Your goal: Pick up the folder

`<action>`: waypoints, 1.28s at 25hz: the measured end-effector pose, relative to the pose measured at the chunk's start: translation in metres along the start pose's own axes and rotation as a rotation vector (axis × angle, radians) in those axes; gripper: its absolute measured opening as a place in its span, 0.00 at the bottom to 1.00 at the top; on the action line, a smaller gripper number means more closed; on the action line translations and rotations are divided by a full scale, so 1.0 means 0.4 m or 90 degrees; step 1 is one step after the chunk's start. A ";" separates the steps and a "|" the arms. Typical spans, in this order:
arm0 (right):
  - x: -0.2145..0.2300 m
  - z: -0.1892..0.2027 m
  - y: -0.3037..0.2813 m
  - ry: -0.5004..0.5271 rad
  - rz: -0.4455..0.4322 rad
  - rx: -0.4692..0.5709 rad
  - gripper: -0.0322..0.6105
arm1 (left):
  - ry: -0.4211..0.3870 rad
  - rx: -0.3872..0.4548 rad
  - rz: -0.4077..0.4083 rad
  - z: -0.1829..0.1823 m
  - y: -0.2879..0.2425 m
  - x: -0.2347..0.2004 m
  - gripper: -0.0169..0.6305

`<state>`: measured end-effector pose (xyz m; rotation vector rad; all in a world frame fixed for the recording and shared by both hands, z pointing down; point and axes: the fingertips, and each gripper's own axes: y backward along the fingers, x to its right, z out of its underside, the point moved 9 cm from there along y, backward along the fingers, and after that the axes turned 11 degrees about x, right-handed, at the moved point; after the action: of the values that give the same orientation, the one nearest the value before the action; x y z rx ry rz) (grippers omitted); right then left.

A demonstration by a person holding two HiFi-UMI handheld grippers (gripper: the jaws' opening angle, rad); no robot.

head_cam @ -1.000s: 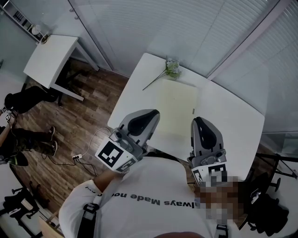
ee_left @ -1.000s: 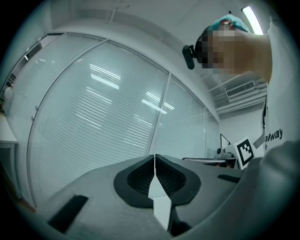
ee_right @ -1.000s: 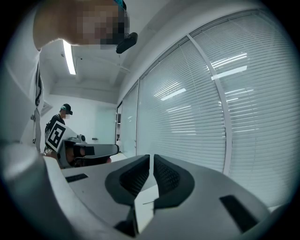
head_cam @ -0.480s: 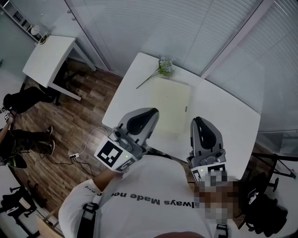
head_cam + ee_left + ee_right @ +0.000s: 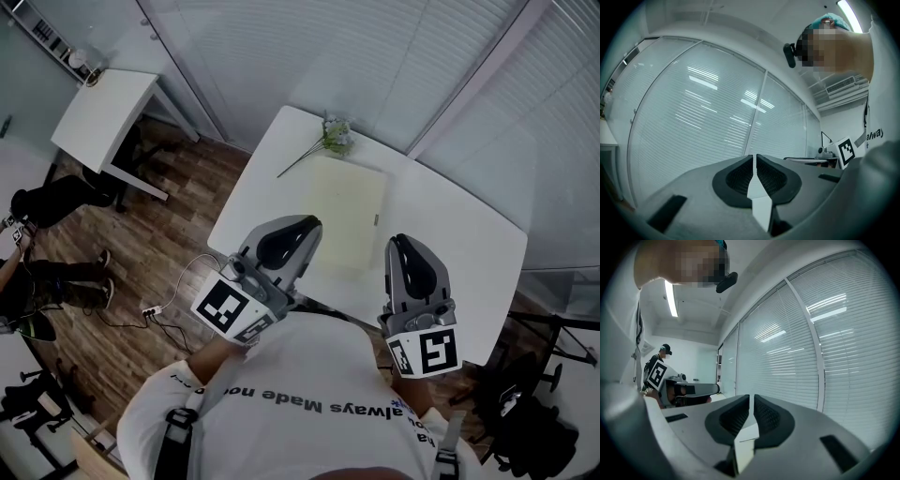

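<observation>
Left gripper [image 5: 302,228] is held close to the body, above the near-left part of the white table [image 5: 459,234]. Its jaws are pressed together w/ nothing between them; the left gripper view shows only window blinds [image 5: 693,117] ahead, so it points level, not at the table.

The folder [image 5: 349,211], pale yellow and thin, lies flat in the middle of the table, ahead of both grippers and between their lines. It is not touched yet. A flower sprig [image 5: 330,141] lies at its far-left corner, just beside it or touching; I cannot tell which.

Right gripper [image 5: 399,244] is in the same state: jaws closed and empty, level, short of the folder.

My judgement: this is approach, so the pick has not begun. To do it well, pls open one gripper first, then tilt it down. A flat folder gives no edge to bite from above, so prob. better to slide it toward the near table edge until it overhangs, then pinch that edge. Keep away from the far corner so the sprig is not dragged.
</observation>
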<state>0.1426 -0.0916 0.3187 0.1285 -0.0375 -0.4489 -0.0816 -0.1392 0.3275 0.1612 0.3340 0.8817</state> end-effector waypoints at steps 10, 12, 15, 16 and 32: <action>0.018 0.053 -0.009 -0.008 -0.004 -0.025 0.11 | 0.027 -0.035 -0.012 0.052 -0.010 -0.035 0.10; 0.023 0.068 -0.003 -0.009 -0.006 -0.033 0.16 | 0.031 -0.043 -0.014 0.065 -0.012 -0.030 0.14; 0.026 0.090 0.001 -0.009 -0.005 -0.046 0.17 | 0.032 -0.053 -0.018 0.084 -0.013 -0.029 0.16; 0.025 0.097 -0.003 -0.010 -0.004 -0.050 0.18 | 0.033 -0.057 -0.021 0.090 -0.010 -0.035 0.16; 0.028 0.227 -0.034 -0.039 -0.011 -0.129 0.34 | 0.068 -0.139 -0.052 0.207 0.017 -0.110 0.32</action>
<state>0.1409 -0.1192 0.4069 -0.0838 -0.0513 -0.4706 -0.0834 -0.1692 0.4167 -0.1010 0.3387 0.8410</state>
